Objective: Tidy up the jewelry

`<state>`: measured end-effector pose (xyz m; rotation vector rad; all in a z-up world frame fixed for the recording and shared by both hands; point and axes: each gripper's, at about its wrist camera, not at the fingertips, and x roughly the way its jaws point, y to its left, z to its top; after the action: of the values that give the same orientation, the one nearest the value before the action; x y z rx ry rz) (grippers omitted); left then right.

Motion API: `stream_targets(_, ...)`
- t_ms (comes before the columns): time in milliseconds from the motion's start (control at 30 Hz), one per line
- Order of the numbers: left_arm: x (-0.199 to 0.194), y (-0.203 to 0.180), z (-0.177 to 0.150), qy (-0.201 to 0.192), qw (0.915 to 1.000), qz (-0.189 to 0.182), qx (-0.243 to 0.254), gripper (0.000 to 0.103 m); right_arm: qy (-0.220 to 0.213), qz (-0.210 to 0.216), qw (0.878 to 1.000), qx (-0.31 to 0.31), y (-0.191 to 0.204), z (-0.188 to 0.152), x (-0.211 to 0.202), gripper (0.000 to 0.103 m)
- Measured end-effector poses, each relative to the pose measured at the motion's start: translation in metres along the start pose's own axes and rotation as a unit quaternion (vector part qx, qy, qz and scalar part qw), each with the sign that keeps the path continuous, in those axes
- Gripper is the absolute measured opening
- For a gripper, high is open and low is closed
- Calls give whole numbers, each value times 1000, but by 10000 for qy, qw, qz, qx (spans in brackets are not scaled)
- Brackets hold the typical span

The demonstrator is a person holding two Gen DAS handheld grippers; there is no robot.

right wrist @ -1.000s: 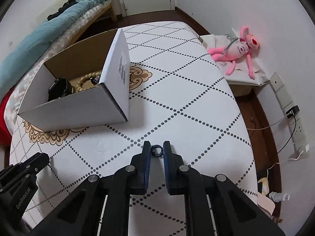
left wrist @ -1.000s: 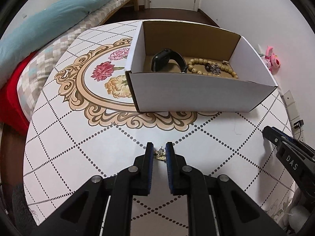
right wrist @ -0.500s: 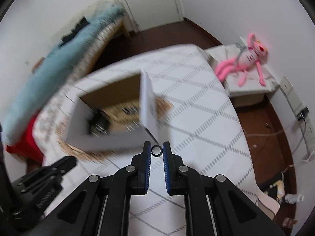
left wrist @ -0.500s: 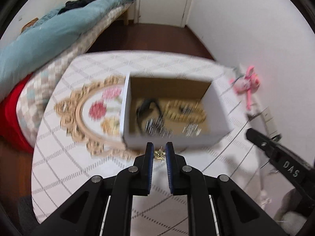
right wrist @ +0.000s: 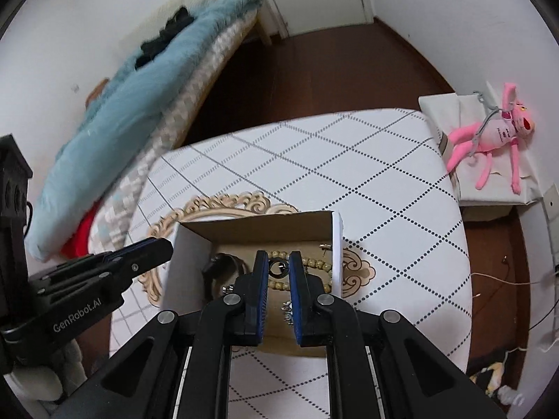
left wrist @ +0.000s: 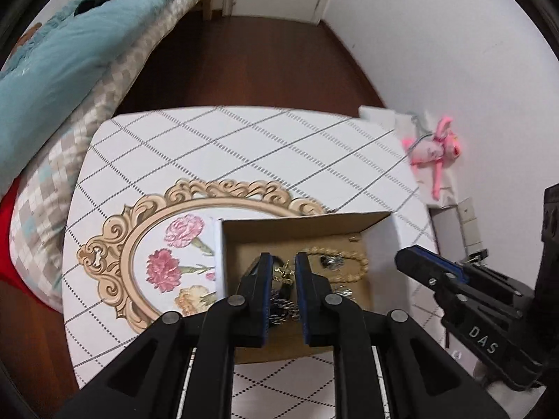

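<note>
Both loads sit over the cardboard box: left gripper clamped on gold charm, right gripper on dark ring; lower first, then spread your fingers.

White tablecloth with dotted grey diamonds; brown box interior.

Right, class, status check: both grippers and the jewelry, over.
Left hand-held gripper shut on gold charm, over the box. Right hand-held gripper shut on dark ring, also over it. Nothing in the way.
</note>
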<state>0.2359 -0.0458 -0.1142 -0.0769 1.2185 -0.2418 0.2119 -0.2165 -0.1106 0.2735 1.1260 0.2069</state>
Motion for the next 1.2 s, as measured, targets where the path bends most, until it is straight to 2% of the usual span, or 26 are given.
stream_targets(100,7,1,2,190,9995,241,55,16,345,-5,9994,4,-3,4,14,13)
stream_targets(200,9,7,4,246,9990,382,-10,42,497,-82,9987,4,-6,7,18,19)
stream_targets(233,7,8,5,204,9988,439,-35,57,516,-87,9986,-8,-7,7,18,26)
stream_targets(267,4,11,5,133,9986,502,-66,65,506,-107,9987,-9,-7,8,18,29)
stream_targets(367,-3,15,4,-12,9978,662,-101,69,419,-309,9986,-75,-5,10,12,38)
stream_targets(400,-4,16,3,-38,9972,744,-96,70,400,-426,9982,-97,-5,10,10,44)
stream_targets(433,-4,17,0,-79,9961,875,-81,80,375,-588,9975,-140,-4,9,8,56)
stream_targets(467,-5,17,-3,-105,9953,959,-59,97,361,-786,9960,-207,-3,8,7,74)
stream_targets(500,-4,17,-5,-126,9948,1007,-38,102,366,-994,9940,-279,-3,6,6,84)
stream_targets(533,-3,16,-11,-171,9939,1088,8,103,397,-1241,9908,-366,-2,2,6,95)
stream_targets(667,2,11,-26,-208,9914,1279,185,103,517,-1686,9831,-485,-5,-11,10,97)
stream_targets(767,7,10,-34,-165,9908,1328,196,103,584,-1810,9806,-473,-8,-20,13,101)
stream_targets(1033,2,11,-48,-188,9903,1374,37,103,568,-1912,9790,-413,-12,-35,10,101)
stream_targets(1200,-24,8,-60,-466,9892,1387,-95,103,379,-1895,9805,-361,-10,-40,-8,101)
